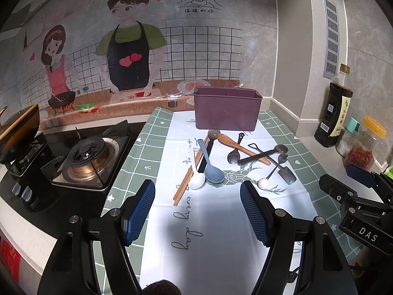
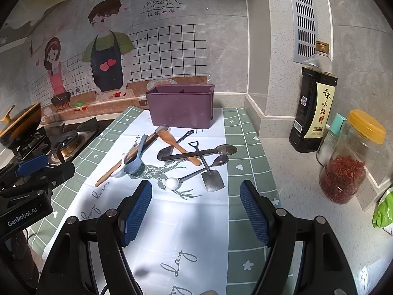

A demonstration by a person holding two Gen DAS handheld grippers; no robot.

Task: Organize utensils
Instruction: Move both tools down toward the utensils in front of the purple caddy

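Note:
A purple utensil holder (image 1: 227,110) (image 2: 180,107) stands at the back of the mat. In front of it lies a loose pile: wooden chopsticks (image 1: 189,174), a white spoon (image 1: 196,180), a blue spoon (image 1: 212,172) (image 2: 135,163), a wooden spoon (image 1: 242,148) (image 2: 178,145), several metal spoons (image 2: 199,153) and a small shovel-shaped spoon (image 2: 212,180). My left gripper (image 1: 197,190) is open and empty, just short of the pile. My right gripper (image 2: 196,191) is open and empty, near the white-ball-ended utensil (image 2: 173,183).
A gas stove (image 1: 86,157) with a pan (image 1: 17,132) sits left of the green-checked mat (image 1: 137,162). A soy sauce bottle (image 2: 313,103), a small shaker (image 2: 329,140) and a jar of dried chili (image 2: 351,162) stand on the counter to the right.

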